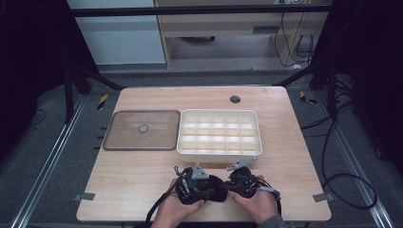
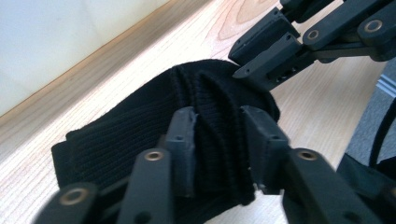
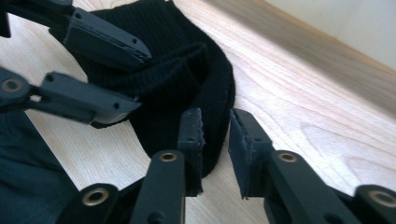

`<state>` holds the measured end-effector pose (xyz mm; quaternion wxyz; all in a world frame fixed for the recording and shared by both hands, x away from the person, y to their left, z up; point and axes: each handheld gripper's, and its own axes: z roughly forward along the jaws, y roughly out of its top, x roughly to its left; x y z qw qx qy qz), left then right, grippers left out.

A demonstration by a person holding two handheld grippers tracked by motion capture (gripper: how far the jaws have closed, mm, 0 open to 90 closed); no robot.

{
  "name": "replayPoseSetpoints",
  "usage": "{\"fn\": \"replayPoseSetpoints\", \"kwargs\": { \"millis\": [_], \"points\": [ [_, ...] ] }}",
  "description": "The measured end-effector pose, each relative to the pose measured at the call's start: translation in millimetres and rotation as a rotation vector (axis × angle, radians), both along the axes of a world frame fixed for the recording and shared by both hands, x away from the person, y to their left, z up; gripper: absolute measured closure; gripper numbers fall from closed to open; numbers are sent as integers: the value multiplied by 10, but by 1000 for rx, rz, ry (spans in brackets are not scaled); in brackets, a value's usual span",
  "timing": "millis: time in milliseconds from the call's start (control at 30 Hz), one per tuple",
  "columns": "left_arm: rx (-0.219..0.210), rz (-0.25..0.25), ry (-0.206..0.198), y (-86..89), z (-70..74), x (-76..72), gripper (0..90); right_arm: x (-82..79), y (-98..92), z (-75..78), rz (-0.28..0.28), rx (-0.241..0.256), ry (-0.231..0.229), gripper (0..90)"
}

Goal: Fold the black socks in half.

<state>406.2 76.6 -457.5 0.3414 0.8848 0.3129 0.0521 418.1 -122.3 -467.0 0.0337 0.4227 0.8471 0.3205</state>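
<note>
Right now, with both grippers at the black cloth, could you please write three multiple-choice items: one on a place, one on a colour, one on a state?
1. Where does the clear lid lie?
A. left of the white divided box
B. on top of the box
C. behind the box

2. What colour is the knitted cloth?
A. white
B. black
C. red

3. How does the left gripper stand?
A. wide open above the box
B. jaws around a fold of the cloth
C. lying on the lid

Key: 1 A, the lid lies flat on the table beside the box; 2 B, the ribbed fabric is black; 3 B, a bunched fold sits between its jaws.
</note>
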Motion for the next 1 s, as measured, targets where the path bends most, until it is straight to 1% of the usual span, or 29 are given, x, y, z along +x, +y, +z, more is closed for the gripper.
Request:
{"fn": "replayPoseSetpoints", "kwargs": {
  "millis": [33,67,133,200,233,267,300,333,367,400,467,533,567,600,633,667,700,733,767,800,867,900,1000],
  "points": [
    [-10,1,-4,6,26,-12,593,-13,-18,37,-11,-5,-3,708],
    [-10,1,-4,6,26,-12,576,-13,-18,37,-11,-5,-3,708],
    [-16,-1,-3,13,67,-27,562,-21,-30,70,-18,-5,-12,692],
    [-36,-4,-20,35,150,-55,539,-30,-36,137,-35,-9,-24,666],
    [-36,-4,-20,35,150,-55,530,-30,-36,137,-35,-9,-24,666],
    [-35,-2,-25,49,183,-62,513,-35,-26,182,-45,-5,-30,644],
    [-36,11,-33,62,212,-68,513,-35,-26,182,-45,-5,-30,644],
    [-24,20,-43,86,242,-65,453,-38,-8,220,-46,-22,-50,600],
    [-19,33,-52,108,264,-60,453,-38,-8,220,-46,-22,-50,600],
    [-9,42,-66,136,282,-51,428,-39,11,236,-48,-33,-60,580],
    [11,71,-88,207,303,-25,380,-42,41,265,-48,-34,-68,558],
    [40,110,-90,291,307,11,328,-40,72,281,-54,-29,-74,525],
    [51,126,-89,334,305,28,287,-41,87,286,-54,-27,-79,513],
    [53,131,-88,377,302,40,263,-43,105,290,-59,-29,-82,501],
    [54,133,-87,418,297,50,244,-41,119,289,-57,-27,-85,480],
    [52,135,-83,457,288,59,187,-32,147,288,-58,-22,-80,438],
    [51,137,-78,492,279,63,187,-32,147,288,-58,-22,-80,438],
    [51,142,-75,555,255,66,140,-19,170,284,-63,-14,-81,400],
    [51,142,-75,555,255,66,118,-19,170,284,-63,-14,-81,400],
    [56,141,-69,582,239,68,118,-16,181,286,-65,-8,-76,389],
    [48,128,-49,629,202,67,71,-12,199,286,-61,-6,-75,384],
    [46,123,-47,648,183,60,56,-14,210,284,-51,-2,-76,376],
    [56,118,-49,690,135,48,56,-18,233,276,-41,-1,-71,343]
  ]
}}
